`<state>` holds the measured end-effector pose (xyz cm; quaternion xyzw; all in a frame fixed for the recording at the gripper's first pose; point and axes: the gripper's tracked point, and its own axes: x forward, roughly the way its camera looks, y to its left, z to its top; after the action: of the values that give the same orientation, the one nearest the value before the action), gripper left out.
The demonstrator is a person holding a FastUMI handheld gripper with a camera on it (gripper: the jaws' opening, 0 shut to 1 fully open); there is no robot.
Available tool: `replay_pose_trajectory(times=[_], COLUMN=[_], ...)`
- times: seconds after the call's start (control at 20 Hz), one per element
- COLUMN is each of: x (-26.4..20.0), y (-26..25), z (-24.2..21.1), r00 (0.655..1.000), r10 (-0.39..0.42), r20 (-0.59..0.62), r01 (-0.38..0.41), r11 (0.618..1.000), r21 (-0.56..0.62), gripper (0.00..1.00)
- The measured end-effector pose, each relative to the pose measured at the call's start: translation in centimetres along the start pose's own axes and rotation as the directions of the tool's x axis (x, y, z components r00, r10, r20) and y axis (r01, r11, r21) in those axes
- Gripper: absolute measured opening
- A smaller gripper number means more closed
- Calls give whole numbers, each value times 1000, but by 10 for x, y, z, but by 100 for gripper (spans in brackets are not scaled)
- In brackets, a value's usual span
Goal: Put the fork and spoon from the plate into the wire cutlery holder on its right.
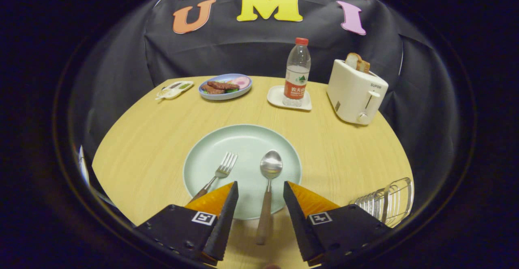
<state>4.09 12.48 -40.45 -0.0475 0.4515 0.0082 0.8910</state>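
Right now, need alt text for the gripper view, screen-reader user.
The gripper is open over a pale green plate, its fingers either side of the spoon handle, with the fork just left. The wire cutlery holder is to the right; a toaster, bottle and food plate stand beyond.

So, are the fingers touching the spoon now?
Apart. In the gripper view the open fingers stand either side of the spoon handle, with plate and table showing in both gaps.
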Motion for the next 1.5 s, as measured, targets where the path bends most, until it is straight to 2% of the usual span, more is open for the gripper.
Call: replay_pose_trajectory(times=[0.3, 0.35, 0.45, 0.5, 0.55, 0.65, 0.85, 1.05, 1.3, 1.5], x=[24, 27, 24, 21, 22, 19, -5, -61, -139, -178], y=[-5, -7, -10, -10, -13, -16, -17, -29, -94, -146], z=[-16, -20, -17, -16, -11, -15, 0, 14, 31, 30], r00=[996, 995, 993, 993, 991, 990, 991, 980, 971, 965], r10=[-32, -57, -64, -58, -79, -67, -28, 28, 20, -2], r20=[-82, -79, -96, -98, -104, -123, -133, -197, -236, -262], r01=[36, 61, 69, 64, 86, 75, 38, -6, 17, 46], r11=[998, 997, 996, 996, 994, 996, 997, 994, 988, 986], r21=[49, 43, 55, 57, 60, 58, 72, 110, 153, 161], gripper=[35, 30, 15, 14, 10, 1, 1, 0, 0, 0])
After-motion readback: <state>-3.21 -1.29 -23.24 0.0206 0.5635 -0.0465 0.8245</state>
